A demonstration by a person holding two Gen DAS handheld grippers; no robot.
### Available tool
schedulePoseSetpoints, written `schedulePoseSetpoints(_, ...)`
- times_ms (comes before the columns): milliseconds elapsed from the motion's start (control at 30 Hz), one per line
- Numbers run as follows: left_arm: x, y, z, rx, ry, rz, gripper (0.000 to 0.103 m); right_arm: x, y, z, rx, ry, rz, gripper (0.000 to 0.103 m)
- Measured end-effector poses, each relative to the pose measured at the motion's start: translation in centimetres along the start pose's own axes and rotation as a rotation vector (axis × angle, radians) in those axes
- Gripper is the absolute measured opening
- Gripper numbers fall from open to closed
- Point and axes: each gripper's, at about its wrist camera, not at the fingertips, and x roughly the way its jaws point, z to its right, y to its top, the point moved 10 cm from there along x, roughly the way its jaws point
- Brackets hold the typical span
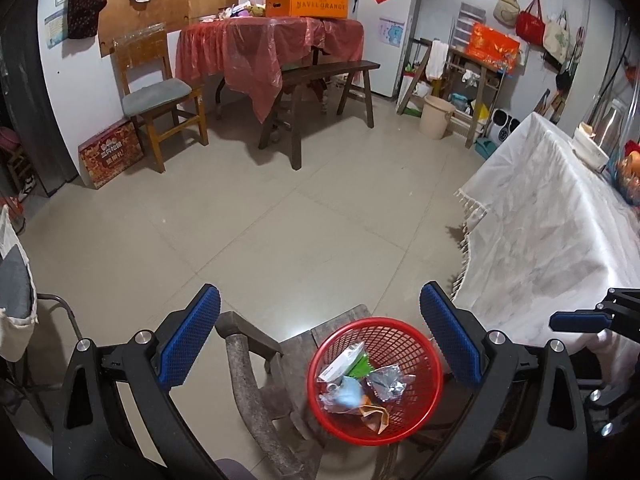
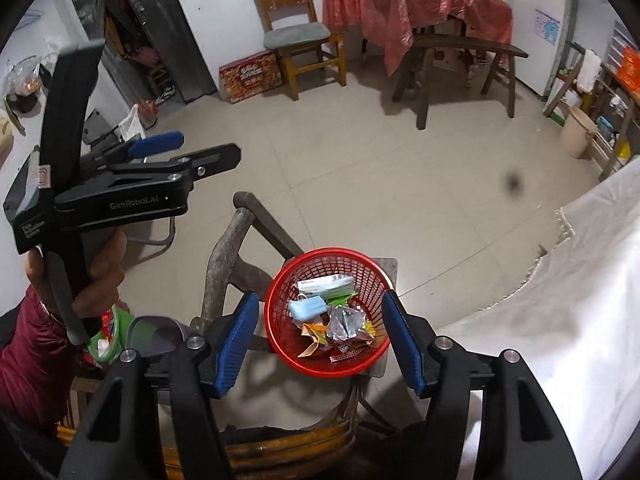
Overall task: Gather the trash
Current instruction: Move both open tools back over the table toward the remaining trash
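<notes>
A red mesh basket (image 1: 404,340) (image 2: 280,300) stands on the seat of a worn wooden chair (image 1: 244,364) (image 2: 224,256). Inside it lie a blue face mask (image 2: 308,307) (image 1: 347,394), a silver foil wrapper (image 2: 344,324) (image 1: 386,382), a white box (image 2: 324,283) and orange and green wrappers. My right gripper (image 2: 320,298) hangs open just above the basket, its blue pads either side with nothing between them. My left gripper (image 1: 320,292) is open and empty too, above and to the left of the basket; in the right wrist view it (image 2: 192,150) is held by a hand in a dark red sleeve.
A table under a white fringed cloth (image 1: 552,220) (image 2: 580,280) stands close on the right. Across the tiled floor are a wooden chair with a grey cushion (image 1: 156,92), a red-covered table (image 1: 264,44), a dark bench (image 1: 320,76), a beige bucket (image 1: 436,116) and a red box (image 1: 110,156).
</notes>
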Motion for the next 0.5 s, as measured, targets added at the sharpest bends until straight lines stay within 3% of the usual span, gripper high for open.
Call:
schedulePoseSetpoints(300, -1.7, 0.8, 1.3, -0.002, -0.041, 0.040, 0.096, -5.8, 0.3, 3.4, 0.040, -0.086, 0.146, 0.088)
schedulePoseSetpoints(500, -3.3, 2.0, 2.9, 0.014, -0.066, 0.093, 0.096, -11.7, 0.2, 7.5, 0.105, -0.202, 0.301, 0.097)
